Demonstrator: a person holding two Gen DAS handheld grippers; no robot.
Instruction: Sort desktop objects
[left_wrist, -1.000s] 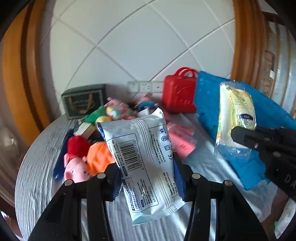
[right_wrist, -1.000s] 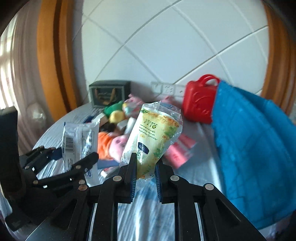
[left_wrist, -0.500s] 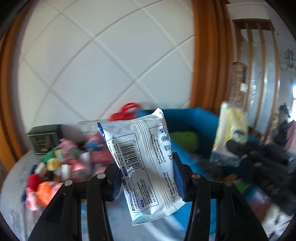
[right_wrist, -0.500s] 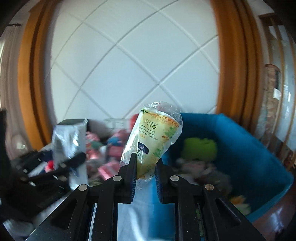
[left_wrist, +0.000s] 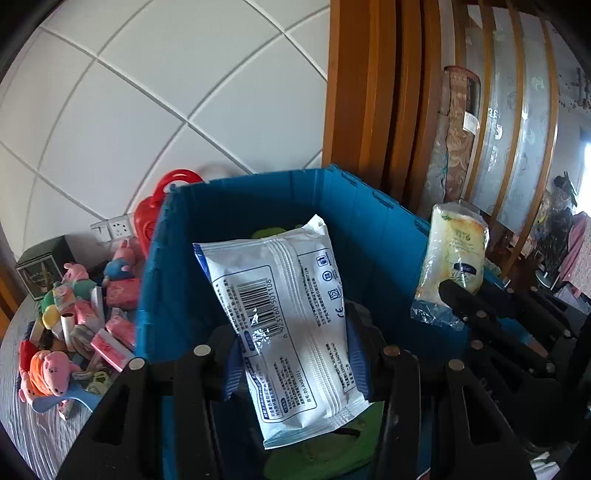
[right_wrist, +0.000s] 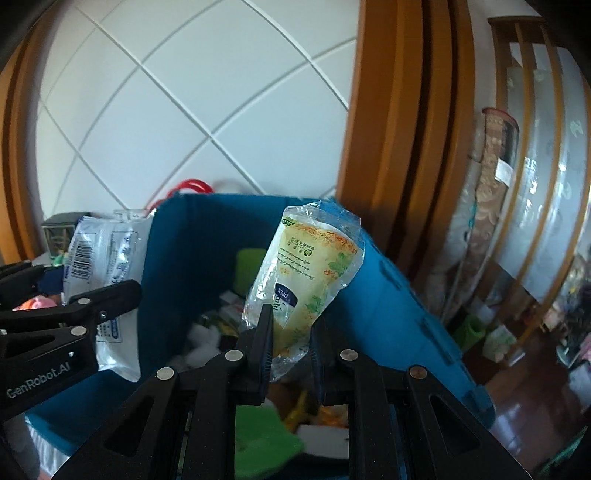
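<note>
My left gripper (left_wrist: 295, 354) is shut on a white and blue wet-wipe pack (left_wrist: 284, 317), held upright over the open blue bin (left_wrist: 258, 192). In the right wrist view my right gripper (right_wrist: 290, 332) is shut on a yellow-green tissue pack (right_wrist: 306, 273), also above the blue bin (right_wrist: 388, 306). Each gripper shows in the other's view: the right one with its pack (left_wrist: 452, 258) at the right, the left one with its pack (right_wrist: 99, 258) at the left. Green cloth (right_wrist: 258, 435) and small items lie inside the bin.
Left of the bin, a pile of plush toys and pink packets (left_wrist: 74, 325) covers the grey tablecloth (left_wrist: 33, 435). A red plastic case (left_wrist: 151, 218) and a dark box (left_wrist: 40, 269) stand by the tiled wall. A wooden door frame (left_wrist: 369, 92) rises behind the bin.
Both grippers have swung right from over the table's toy pile to above the blue bin, each still holding its pack. The bin's inside has come into view.
</note>
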